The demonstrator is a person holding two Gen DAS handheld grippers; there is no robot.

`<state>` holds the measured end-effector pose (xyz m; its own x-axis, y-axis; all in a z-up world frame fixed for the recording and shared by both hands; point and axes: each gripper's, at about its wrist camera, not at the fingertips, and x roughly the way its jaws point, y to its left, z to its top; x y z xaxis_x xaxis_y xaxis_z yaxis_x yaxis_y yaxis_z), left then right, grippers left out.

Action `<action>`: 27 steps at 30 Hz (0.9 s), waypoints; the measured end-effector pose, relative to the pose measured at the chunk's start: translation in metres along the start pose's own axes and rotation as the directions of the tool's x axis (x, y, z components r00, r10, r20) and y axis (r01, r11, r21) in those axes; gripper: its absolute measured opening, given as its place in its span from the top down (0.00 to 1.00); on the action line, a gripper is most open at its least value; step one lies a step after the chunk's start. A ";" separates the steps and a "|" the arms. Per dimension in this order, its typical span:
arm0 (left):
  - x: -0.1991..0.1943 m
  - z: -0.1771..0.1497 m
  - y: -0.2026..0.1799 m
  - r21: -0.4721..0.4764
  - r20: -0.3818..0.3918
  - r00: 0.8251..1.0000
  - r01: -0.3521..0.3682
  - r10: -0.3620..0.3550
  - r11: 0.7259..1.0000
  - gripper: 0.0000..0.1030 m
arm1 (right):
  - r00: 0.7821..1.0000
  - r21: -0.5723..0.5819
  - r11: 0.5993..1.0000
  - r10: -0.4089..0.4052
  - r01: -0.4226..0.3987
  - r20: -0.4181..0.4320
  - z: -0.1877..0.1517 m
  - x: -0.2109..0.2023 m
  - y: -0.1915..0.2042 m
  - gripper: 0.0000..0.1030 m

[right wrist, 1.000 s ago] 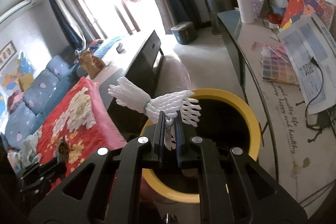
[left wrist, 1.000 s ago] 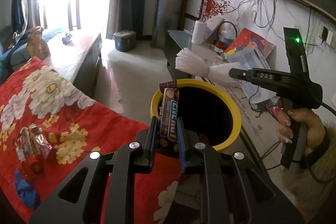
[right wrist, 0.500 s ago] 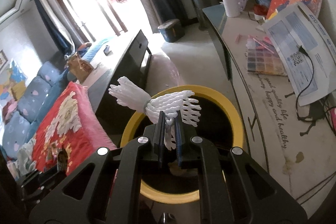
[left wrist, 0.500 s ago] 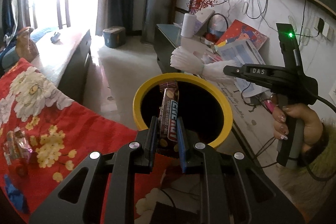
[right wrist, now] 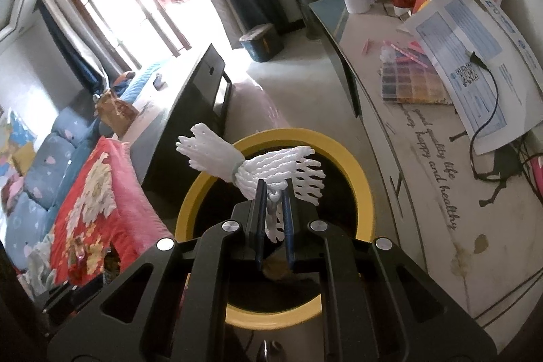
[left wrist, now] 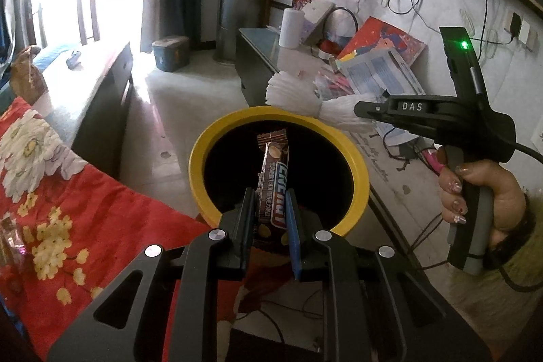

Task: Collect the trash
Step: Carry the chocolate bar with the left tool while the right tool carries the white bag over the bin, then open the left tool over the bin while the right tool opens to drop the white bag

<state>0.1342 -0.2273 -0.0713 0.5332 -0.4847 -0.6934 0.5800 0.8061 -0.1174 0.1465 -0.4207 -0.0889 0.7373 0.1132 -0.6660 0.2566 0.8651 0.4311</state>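
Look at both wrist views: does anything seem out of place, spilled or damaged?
Nothing stands out. The left hand-held gripper holds a snack bar wrapper above the yellow-rimmed bin. The right hand-held gripper holds a white foam net there too. No spill shows.

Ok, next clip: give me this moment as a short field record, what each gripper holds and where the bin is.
left gripper: shut on snack bar wrapper, held over the bin mouth
right gripper: shut on white foam net, also above the bin
bin: yellow rim, dark inside, standing on the floor below both grippers
release: not yet done, both items gripped
beside bin: red floral blanket
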 end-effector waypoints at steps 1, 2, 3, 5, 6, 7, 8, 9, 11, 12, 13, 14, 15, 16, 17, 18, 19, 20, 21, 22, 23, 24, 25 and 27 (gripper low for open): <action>0.003 0.000 -0.001 0.004 -0.003 1.000 0.003 -0.003 1.000 0.83 | 1.000 0.004 1.000 0.000 0.000 -0.004 0.000 0.001 -0.002 0.94; 0.005 -0.001 -0.002 0.006 -0.005 1.000 0.003 -0.003 1.000 0.83 | 1.000 0.007 1.000 0.000 0.000 -0.007 0.000 0.002 -0.003 0.94; 0.008 -0.002 -0.003 0.008 -0.009 1.000 0.004 -0.004 1.000 0.83 | 1.000 0.010 1.000 -0.001 0.002 -0.010 -0.001 0.003 -0.004 0.94; 0.014 -0.003 -0.004 0.011 -0.017 1.000 0.007 -0.007 1.000 0.83 | 1.000 0.016 1.000 -0.004 0.004 -0.018 -0.002 0.006 -0.008 0.94; 0.016 -0.003 -0.005 0.012 -0.020 1.000 0.007 -0.007 1.000 0.83 | 1.000 0.020 1.000 -0.005 0.006 -0.022 -0.002 0.007 -0.009 0.94; 0.019 -0.004 -0.005 0.013 -0.023 1.000 0.008 -0.007 1.000 0.83 | 1.000 0.022 1.000 -0.005 0.006 -0.025 -0.003 0.008 -0.010 0.94; 0.021 -0.004 -0.005 0.012 -0.026 1.000 0.007 -0.007 1.000 0.83 | 1.000 0.023 1.000 -0.006 0.006 -0.028 -0.003 0.009 -0.011 0.93; 0.025 -0.004 -0.005 0.010 -0.033 0.999 0.008 -0.008 1.000 0.83 | 1.000 0.023 1.000 -0.006 0.007 -0.030 -0.003 0.010 -0.012 0.93; 0.031 -0.004 -0.005 0.006 -0.042 0.999 0.006 -0.006 1.000 0.83 | 0.999 0.025 1.000 -0.006 0.007 -0.037 -0.004 0.012 -0.014 0.92; 0.035 -0.004 -0.005 0.003 -0.049 0.999 0.007 -0.007 1.000 0.83 | 0.999 0.027 1.000 -0.006 0.008 -0.041 -0.005 0.013 -0.015 0.92; 0.038 -0.005 -0.005 0.000 -0.054 0.999 0.007 -0.007 1.000 0.83 | 0.999 0.028 1.000 -0.008 0.009 -0.044 -0.006 0.014 -0.015 0.92; 0.040 -0.006 -0.004 -0.004 -0.058 0.998 0.008 -0.008 1.000 0.83 | 0.999 0.029 1.000 -0.009 0.010 -0.048 -0.006 0.016 -0.016 0.92; 0.044 -0.006 -0.004 -0.007 -0.064 0.998 0.010 -0.010 1.000 0.83 | 0.999 0.029 1.000 -0.009 0.011 -0.052 -0.007 0.017 -0.017 0.92; 0.047 -0.006 -0.004 -0.010 -0.069 0.998 0.011 -0.012 1.000 0.83 | 0.998 0.029 1.000 -0.010 0.012 -0.056 -0.008 0.018 -0.017 0.91; 0.049 -0.007 -0.002 -0.011 -0.071 0.997 0.011 -0.012 1.000 0.83 | 0.998 0.028 1.000 -0.010 0.012 -0.058 -0.008 0.019 -0.017 0.91; 0.053 -0.007 -0.002 -0.013 -0.074 0.997 0.011 -0.012 1.000 0.83 | 0.998 0.027 1.000 -0.012 0.014 -0.060 -0.009 0.020 -0.016 0.91; 0.056 -0.007 -0.001 -0.015 -0.077 0.997 0.011 -0.012 1.000 0.83 | 0.998 0.023 1.000 -0.014 0.016 -0.061 -0.009 0.020 -0.016 0.91; 0.060 -0.006 0.000 -0.019 -0.079 0.997 0.013 -0.014 1.000 0.83 | 0.998 0.018 1.000 -0.018 0.020 -0.063 -0.010 0.021 -0.015 0.89; 0.062 -0.006 0.000 -0.023 -0.078 0.997 0.015 -0.016 1.000 0.82 | 0.998 0.016 1.000 -0.021 0.022 -0.061 -0.010 0.022 -0.014 0.86; 0.064 -0.005 0.001 -0.029 -0.074 0.997 0.017 -0.019 0.999 0.81 | 0.998 0.013 0.999 -0.028 0.029 -0.056 -0.009 0.022 -0.014 0.77; 0.066 -0.005 0.001 -0.031 -0.071 0.997 0.016 -0.018 0.999 0.76 | 0.998 0.010 0.999 -0.034 0.035 -0.050 -0.009 0.021 -0.013 0.73; 0.067 -0.004 0.002 -0.032 -0.066 0.998 0.011 -0.014 0.999 0.71 | 0.998 0.008 0.999 -0.038 0.038 -0.044 -0.009 0.020 -0.013 0.68; 0.067 -0.004 0.003 -0.034 -0.061 0.998 0.007 -0.009 0.999 0.57 | 0.998 0.006 0.999 -0.040 0.041 -0.038 -0.009 0.019 -0.013 0.66; 0.065 -0.004 0.005 -0.044 -0.048 0.999 0.014 -0.016 0.999 0.44 | 0.999 0.006 0.999 -0.039 0.039 -0.030 -0.009 0.017 -0.012 0.60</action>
<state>0.1696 -0.2536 -0.1201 0.4940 -0.4806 -0.7245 0.5594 0.8137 -0.1583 0.1506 -0.4248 -0.1108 0.7079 0.0943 -0.7000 0.2887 0.8659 0.4085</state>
